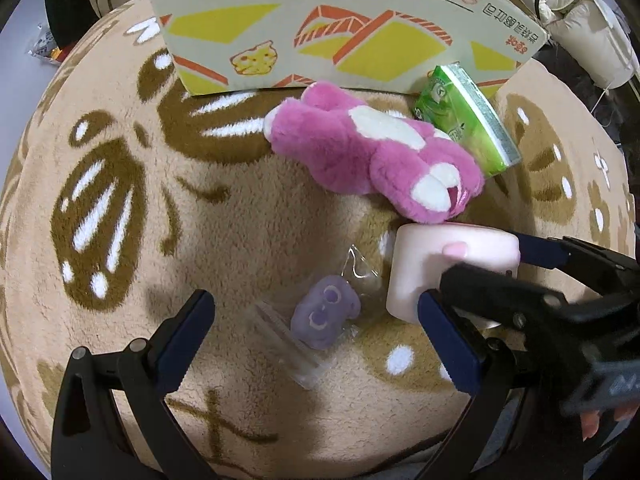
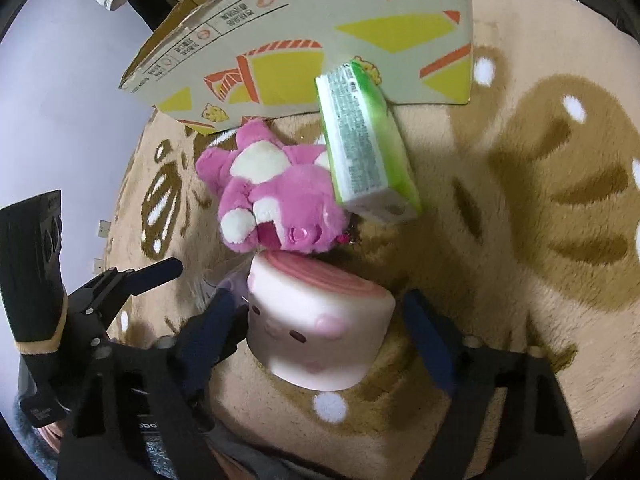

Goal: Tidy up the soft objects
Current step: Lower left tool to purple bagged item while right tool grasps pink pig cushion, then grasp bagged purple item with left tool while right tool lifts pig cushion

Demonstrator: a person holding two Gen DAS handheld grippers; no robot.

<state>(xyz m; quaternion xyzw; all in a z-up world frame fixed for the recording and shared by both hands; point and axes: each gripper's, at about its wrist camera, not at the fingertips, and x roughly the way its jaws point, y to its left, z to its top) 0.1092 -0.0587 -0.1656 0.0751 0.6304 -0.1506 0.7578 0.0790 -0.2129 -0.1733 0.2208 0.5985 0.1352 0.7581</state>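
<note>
A pale pink cake-shaped squishy [image 2: 320,332] with a face stands on the rug between the fingers of my right gripper [image 2: 320,320]. The left pad touches its side; the right pad [image 2: 424,320] stands a little apart, so the jaws are open. In the left wrist view that squishy [image 1: 436,256] is at the right, with my right gripper [image 1: 480,260] around it. My left gripper [image 1: 320,340] is open just above a small purple squishy [image 1: 320,316] in a clear wrapper. A pink plush bear [image 1: 360,152] lies beyond both.
A green tissue pack [image 2: 368,152] leans on the bear [image 2: 276,192] and against a printed cardboard box [image 2: 320,40] at the back. Everything rests on a beige and brown fluffy rug [image 1: 120,200]. A black sleeve [image 2: 36,272] shows at the left.
</note>
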